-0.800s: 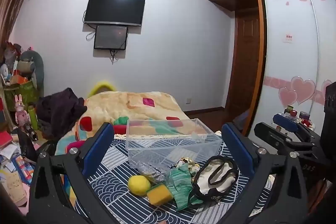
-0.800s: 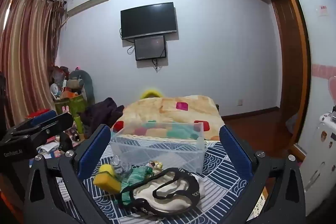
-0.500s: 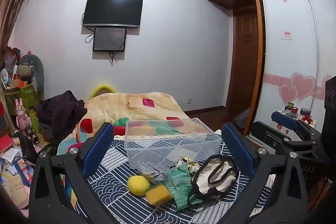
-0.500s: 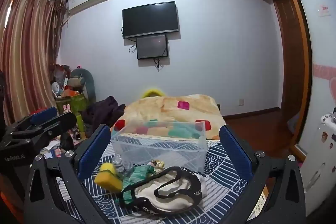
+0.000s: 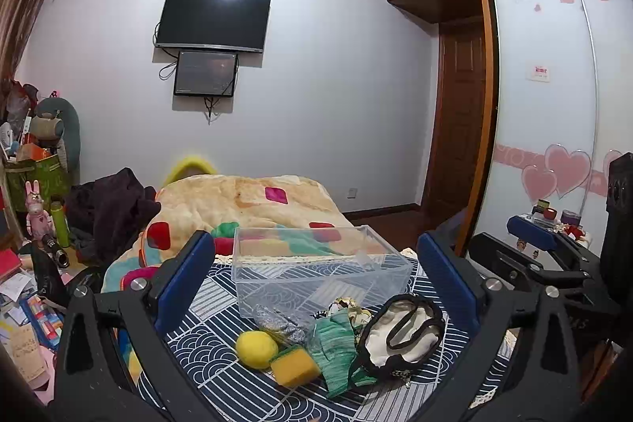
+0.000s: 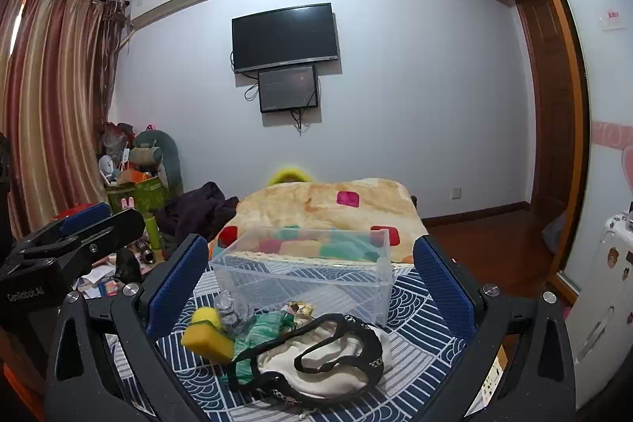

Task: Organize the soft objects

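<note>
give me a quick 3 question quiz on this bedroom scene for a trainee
1. True or false: the clear plastic bin already holds the yellow ball.
2. Multiple choice: what lies nearest the right hand-held gripper in its own view? A) the black-trimmed cream pouch B) the yellow sponge C) the green cloth
3. Fill in: both hand-held grippers, the left included, are ____ and holding nothing.

Key:
1. False; the ball sits on the patterned blue mat in front of the bin, which looks empty.
2. A
3. open
</note>
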`<state>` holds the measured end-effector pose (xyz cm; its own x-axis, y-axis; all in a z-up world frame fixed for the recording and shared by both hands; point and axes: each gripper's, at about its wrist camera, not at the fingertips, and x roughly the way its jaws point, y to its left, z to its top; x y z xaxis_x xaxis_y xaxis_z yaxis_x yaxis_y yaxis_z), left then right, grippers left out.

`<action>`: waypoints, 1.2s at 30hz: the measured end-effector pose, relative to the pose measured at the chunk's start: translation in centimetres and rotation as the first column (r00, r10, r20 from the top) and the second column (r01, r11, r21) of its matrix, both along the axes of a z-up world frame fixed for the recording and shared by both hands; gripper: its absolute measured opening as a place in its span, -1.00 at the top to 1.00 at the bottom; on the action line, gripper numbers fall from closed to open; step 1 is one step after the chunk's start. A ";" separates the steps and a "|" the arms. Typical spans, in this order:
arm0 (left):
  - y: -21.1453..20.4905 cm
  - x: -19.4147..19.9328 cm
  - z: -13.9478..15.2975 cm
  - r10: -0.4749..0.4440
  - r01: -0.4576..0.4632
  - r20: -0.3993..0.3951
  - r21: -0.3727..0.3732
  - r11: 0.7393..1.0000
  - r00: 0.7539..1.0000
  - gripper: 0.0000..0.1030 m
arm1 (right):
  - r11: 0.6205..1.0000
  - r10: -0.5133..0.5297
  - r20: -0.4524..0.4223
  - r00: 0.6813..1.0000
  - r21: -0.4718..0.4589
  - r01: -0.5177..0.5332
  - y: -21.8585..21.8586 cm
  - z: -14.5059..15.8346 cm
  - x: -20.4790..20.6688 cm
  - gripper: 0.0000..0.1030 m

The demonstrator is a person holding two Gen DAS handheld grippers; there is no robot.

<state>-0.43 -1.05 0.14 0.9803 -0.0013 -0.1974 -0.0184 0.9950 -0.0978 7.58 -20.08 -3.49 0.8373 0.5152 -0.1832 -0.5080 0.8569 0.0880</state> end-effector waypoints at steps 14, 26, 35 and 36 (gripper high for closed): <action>0.3 -0.1 0.1 -0.002 0.002 0.003 -0.019 1.000 1.000 -1.00 | 1.000 -0.001 0.000 1.000 0.009 0.001 -0.2 0.0 0.1 -1.00; 0.3 -0.1 0.0 0.001 -0.001 0.004 -0.017 1.000 1.000 -1.00 | 1.000 -0.002 -0.002 1.000 0.009 0.002 -0.3 0.0 0.1 -1.00; 0.3 -0.1 0.0 -0.003 0.003 0.004 -0.021 1.000 1.000 -1.00 | 1.000 0.001 -0.007 1.000 0.013 -0.001 -0.3 0.0 0.1 -1.00; 0.4 -0.1 -0.1 -0.003 0.003 0.004 -0.023 1.000 1.000 -1.00 | 1.000 -0.001 -0.006 1.000 0.013 0.001 -0.3 0.0 0.1 -1.00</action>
<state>-0.53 -0.66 0.07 0.9810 -0.0091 -0.1938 -0.0147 0.9925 -0.1211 7.69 -20.38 -3.45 0.8364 0.5170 -0.1820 -0.5069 0.8559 0.1020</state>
